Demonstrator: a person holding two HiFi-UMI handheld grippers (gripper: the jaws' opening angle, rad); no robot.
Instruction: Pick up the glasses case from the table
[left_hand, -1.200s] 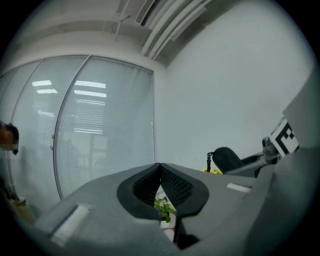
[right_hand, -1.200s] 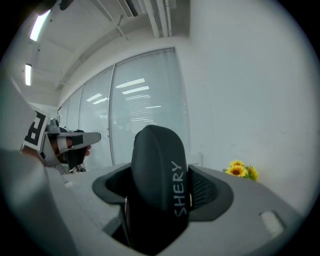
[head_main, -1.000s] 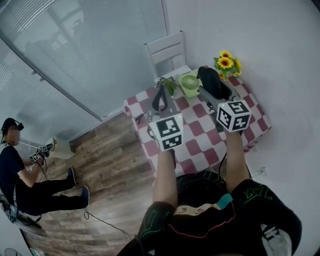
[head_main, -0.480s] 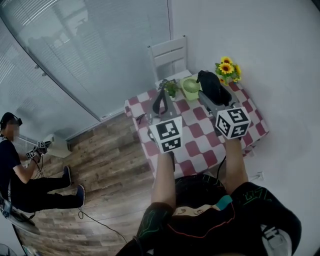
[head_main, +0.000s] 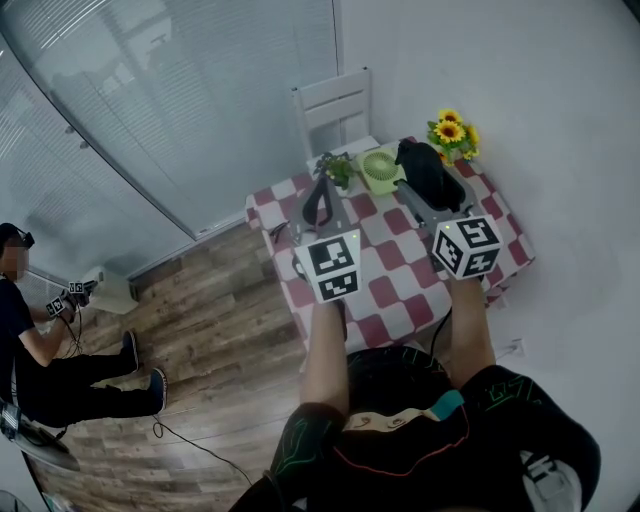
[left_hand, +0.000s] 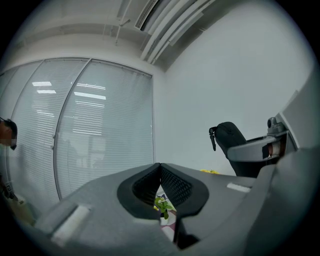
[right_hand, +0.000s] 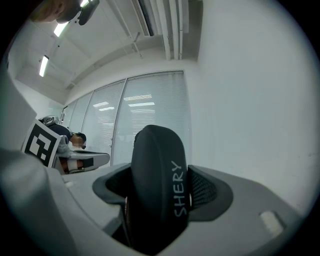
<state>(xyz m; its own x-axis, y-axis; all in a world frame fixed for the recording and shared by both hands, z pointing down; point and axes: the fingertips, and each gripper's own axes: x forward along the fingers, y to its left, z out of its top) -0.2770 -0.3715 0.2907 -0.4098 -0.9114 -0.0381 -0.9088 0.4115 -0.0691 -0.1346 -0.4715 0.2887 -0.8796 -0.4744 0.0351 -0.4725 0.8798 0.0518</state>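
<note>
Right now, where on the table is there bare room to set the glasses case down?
Bare checked cloth lies mid-table, between the left gripper and the right gripper, and on towards the near edge. The far edge is crowded: plant, green fan and sunflowers in a row. The glasses case sits in the right gripper's jaws.

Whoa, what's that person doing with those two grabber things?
A person is holding a two-jaw gripper in each hand over a checkered table. The right gripper is clamped on a black glasses case and holds it up off the table. The left gripper is shut with nothing in it, held alongside the right one.
</note>
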